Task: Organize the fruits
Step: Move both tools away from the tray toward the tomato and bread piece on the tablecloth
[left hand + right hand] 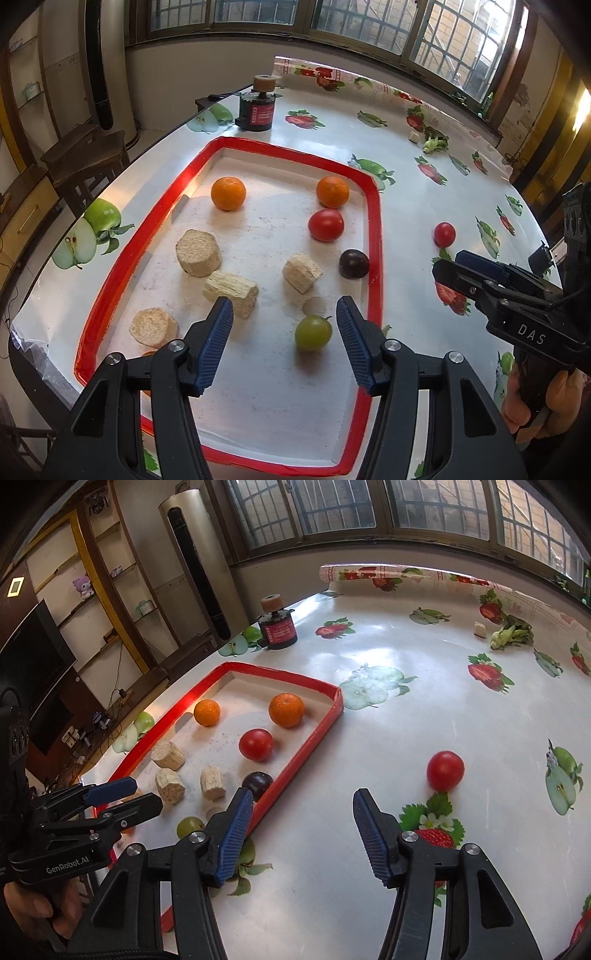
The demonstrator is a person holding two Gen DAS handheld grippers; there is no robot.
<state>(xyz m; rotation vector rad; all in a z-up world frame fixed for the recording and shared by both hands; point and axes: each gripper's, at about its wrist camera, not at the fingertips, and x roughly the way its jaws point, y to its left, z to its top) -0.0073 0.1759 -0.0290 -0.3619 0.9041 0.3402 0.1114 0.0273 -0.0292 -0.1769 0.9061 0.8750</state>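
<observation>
left tongs [284, 317] agape, empty | green grape [313, 332] below; tray [375, 236] rim right

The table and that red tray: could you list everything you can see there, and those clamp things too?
tray: one, red rim, white floor, on the table
oranges: two, orange, far end of the tray
tomatoes: two, red; one in the tray, one on the table outside it
plum: one, dark purple, by the tray's right rim
green fruit: one, in the tray, near end
beige chunks: four in the tray
black canister: one, red label, beyond the tray
greens: one bunch, far side
left gripper: black, blue pads, open over the tray
right gripper: same, open over the table
</observation>
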